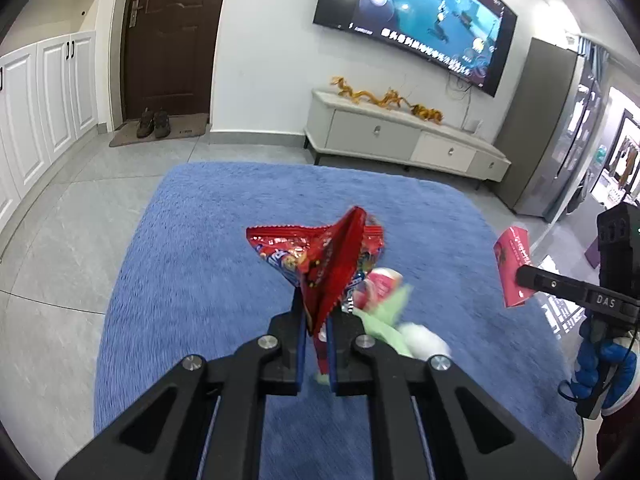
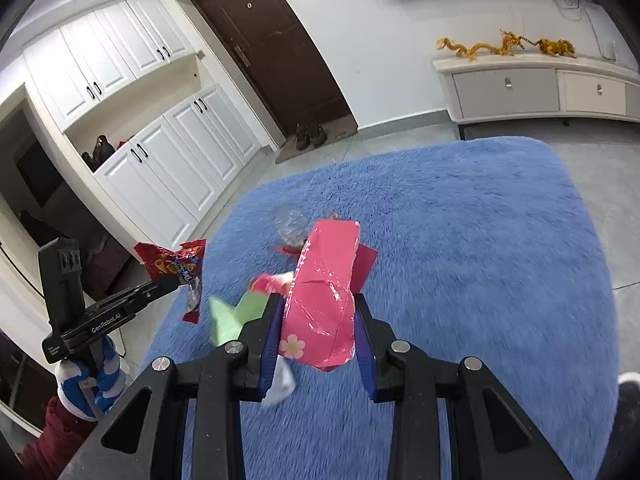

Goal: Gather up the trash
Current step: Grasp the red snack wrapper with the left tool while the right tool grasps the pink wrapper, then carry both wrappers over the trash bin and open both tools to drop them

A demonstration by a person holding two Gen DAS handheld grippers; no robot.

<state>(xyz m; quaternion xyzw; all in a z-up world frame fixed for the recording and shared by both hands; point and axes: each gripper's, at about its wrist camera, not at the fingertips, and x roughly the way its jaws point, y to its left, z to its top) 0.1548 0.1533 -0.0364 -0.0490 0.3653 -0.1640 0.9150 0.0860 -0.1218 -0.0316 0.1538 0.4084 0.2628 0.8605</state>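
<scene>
A blue rug (image 1: 192, 280) lies on grey tiles before a dark door (image 1: 172, 36), white cabinets (image 2: 160, 176) and a wall-mounted television (image 1: 416, 12).

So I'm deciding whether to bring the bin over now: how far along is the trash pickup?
Partway. In hand: the left gripper is shut on a red snack wrapper, and the right gripper on a pink carton. Left on the blue rug: green paper, white tissue, a clear plastic piece and a red scrap. No bin is in view.

Crumpled red snack wrapper (image 1: 316, 264) held aloft, creased pink carton (image 2: 324, 300) lifted, green paper (image 2: 232, 312) and clear plastic (image 2: 289, 224) lay on blue rug (image 2: 460, 240)
</scene>
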